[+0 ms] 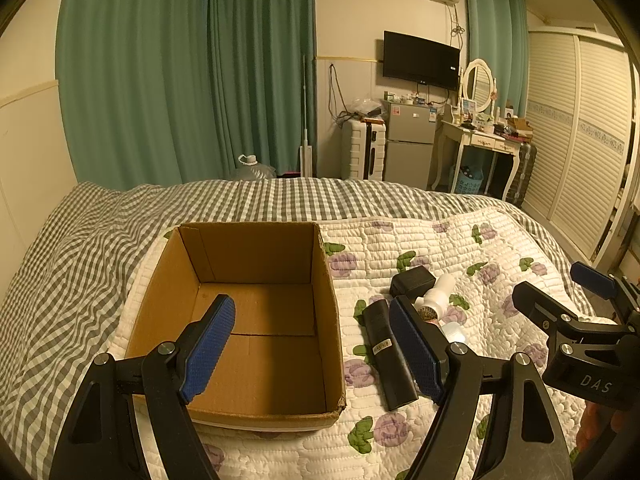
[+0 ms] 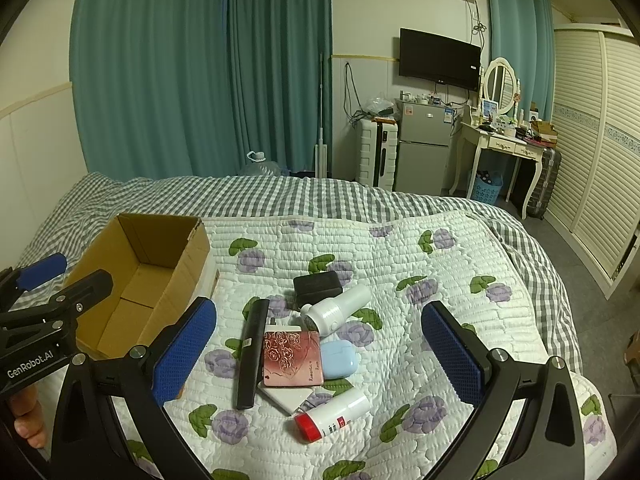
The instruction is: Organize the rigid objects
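Blue-padded fingers (image 2: 184, 344) of the right gripper (image 2: 320, 356) frame the pile on the bed (image 2: 440, 264); its jaws are spread wide, holding nothing. Between them lie a long black bar (image 2: 252, 354), a pink case (image 2: 292, 358), a blue case (image 2: 338, 358), two white bottles (image 2: 336, 308) (image 2: 334, 414) and a black box (image 2: 318, 284), several touching or overlapping. Closing on one would likely drag or tip a neighbour, and the soft quilt could let a bottle roll. At ten o'clock the cardboard box (image 2: 120, 240) stands open and empty. Over it hovers the left gripper (image 1: 316, 344), jaws also released, tilted downward toward the box floor.
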A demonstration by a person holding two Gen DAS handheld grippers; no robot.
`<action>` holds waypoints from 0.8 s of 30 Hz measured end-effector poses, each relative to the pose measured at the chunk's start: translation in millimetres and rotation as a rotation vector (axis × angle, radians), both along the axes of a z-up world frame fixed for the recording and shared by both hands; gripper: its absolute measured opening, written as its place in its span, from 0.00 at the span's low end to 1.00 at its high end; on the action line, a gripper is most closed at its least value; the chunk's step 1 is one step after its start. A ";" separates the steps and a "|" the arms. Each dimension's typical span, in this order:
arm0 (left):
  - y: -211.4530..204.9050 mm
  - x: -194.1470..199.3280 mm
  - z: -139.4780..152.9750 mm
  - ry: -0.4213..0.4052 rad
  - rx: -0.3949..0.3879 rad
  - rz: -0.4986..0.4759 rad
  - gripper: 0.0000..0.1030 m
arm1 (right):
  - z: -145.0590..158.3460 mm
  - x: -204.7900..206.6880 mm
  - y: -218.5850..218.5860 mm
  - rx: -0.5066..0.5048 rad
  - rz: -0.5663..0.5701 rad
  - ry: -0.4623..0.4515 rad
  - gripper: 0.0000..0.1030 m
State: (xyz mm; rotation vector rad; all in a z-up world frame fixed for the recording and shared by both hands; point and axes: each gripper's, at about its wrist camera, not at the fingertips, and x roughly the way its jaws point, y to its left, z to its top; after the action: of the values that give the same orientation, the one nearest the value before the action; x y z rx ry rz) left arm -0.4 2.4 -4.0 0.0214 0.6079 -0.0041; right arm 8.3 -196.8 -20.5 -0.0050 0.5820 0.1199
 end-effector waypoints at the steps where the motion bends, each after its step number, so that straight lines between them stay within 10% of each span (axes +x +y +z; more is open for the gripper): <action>1: 0.2 0.0 -0.2 0.000 0.001 0.000 0.80 | -0.4 -0.4 0.5 0.000 0.000 0.000 1.00; 24: -0.4 -0.4 -0.6 0.001 -0.001 0.001 0.80 | 0.4 0.5 0.0 0.000 0.000 0.003 1.00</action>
State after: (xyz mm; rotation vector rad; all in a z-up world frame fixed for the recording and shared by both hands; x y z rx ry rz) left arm -0.8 2.0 -4.6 0.0200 0.6088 -0.0039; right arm 8.7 -196.8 -20.1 -0.0051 0.5848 0.1200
